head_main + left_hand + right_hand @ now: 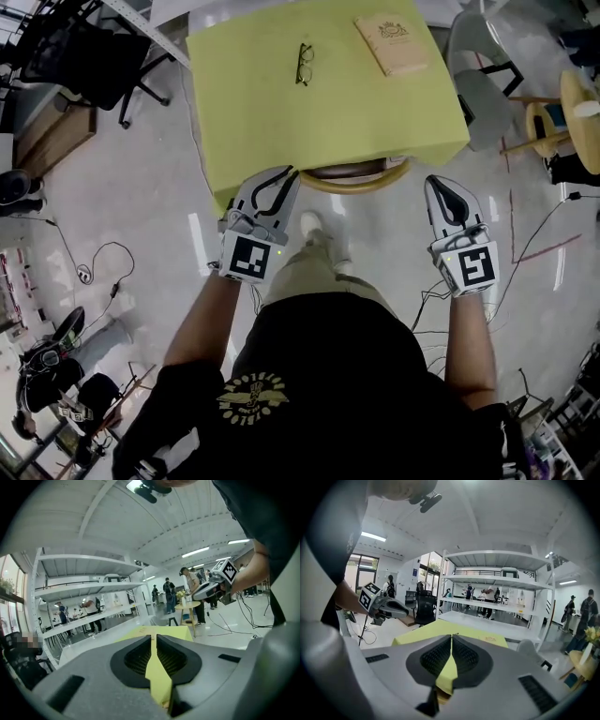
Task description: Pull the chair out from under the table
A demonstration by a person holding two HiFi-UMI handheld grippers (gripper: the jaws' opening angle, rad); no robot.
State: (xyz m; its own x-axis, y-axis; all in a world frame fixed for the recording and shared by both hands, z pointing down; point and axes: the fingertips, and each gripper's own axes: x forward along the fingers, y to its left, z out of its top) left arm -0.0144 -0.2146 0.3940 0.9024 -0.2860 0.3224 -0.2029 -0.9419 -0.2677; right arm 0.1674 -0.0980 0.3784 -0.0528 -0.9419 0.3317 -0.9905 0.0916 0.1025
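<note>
A table under a yellow cloth [319, 103] stands in front of me. The chair is tucked beneath it, and only its curved wooden back rim [361, 180] shows at the near edge. My left gripper [284, 174] hangs shut and empty just left of that rim, close to the cloth's edge. My right gripper [439, 182] is shut and empty to the rim's right, a little off it. In the left gripper view the shut jaws [153, 638] point at the cloth [157, 632]. The right gripper view shows the same: shut jaws [451, 637] aimed at the cloth [440, 630].
Glasses [304, 63] and a tan book [391, 43] lie on the cloth. A black office chair [84, 56] stands far left, a grey chair [483, 84] and round wooden stands [562, 112] at right. Cables [103, 262] trail on the floor. White shelving [497, 581] stands beyond.
</note>
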